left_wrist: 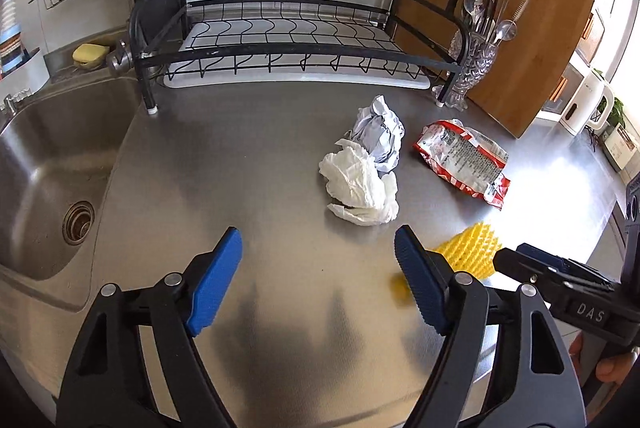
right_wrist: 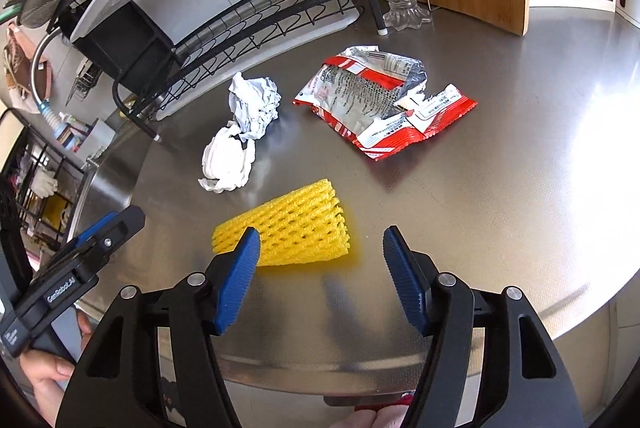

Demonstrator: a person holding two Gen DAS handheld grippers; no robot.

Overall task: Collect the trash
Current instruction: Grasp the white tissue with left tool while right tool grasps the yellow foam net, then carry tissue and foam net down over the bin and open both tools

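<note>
Reading "DAS" on the right gripper (left_wrist: 516, 256) at 4 o'clock in the left wrist view, and "GenRobot.AI" on the left gripper (right_wrist: 120, 224) at 8 o'clock in the right wrist view. Both tongs stand open, holding nothing. White tissue (left_wrist: 360, 184), grey paper wad (left_wrist: 378, 134), red snack wrapper (right_wrist: 380, 108) with unreadable print and yellow foam net (right_wrist: 288, 228) lie on the steel counter (right_wrist: 520, 188). Only the left view shows the sink (left_wrist: 44, 164) at 9 o'clock.
</note>
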